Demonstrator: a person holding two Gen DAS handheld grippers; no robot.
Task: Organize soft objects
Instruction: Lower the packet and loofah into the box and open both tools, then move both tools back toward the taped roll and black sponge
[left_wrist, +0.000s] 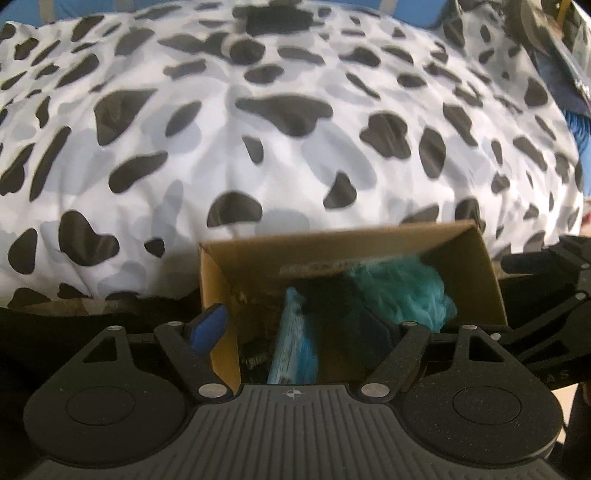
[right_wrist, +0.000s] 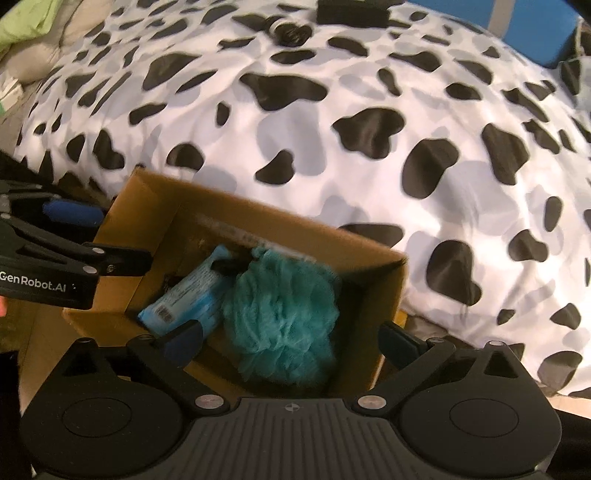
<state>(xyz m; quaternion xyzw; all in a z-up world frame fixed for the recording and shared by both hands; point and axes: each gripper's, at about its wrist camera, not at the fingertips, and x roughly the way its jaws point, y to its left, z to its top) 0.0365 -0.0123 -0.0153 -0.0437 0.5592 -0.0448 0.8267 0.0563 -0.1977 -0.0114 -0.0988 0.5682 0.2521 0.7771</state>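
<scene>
An open cardboard box (left_wrist: 332, 236) (right_wrist: 147, 206) stands against the bed. Inside it lie a teal mesh bath pouf (left_wrist: 402, 291) (right_wrist: 284, 317) and a blue packet (left_wrist: 291, 350) (right_wrist: 184, 299). My left gripper (left_wrist: 295, 332) is open over the box's left side. One blue-padded finger (left_wrist: 208, 328) is outside the left wall and the other is inside the box, with nothing gripped. My right gripper (right_wrist: 291, 341) stands wide open above the pouf, its pads (right_wrist: 183, 339) apart from it. The left gripper's arm (right_wrist: 55, 254) shows at the left edge of the right wrist view.
A duvet with black and grey blotches on white (left_wrist: 258, 129) (right_wrist: 332, 129) covers the bed behind the box. At its far edge sit a round dark object (right_wrist: 291, 31) and a black block (right_wrist: 351, 13). A green cushion (right_wrist: 26, 18) is at the far left.
</scene>
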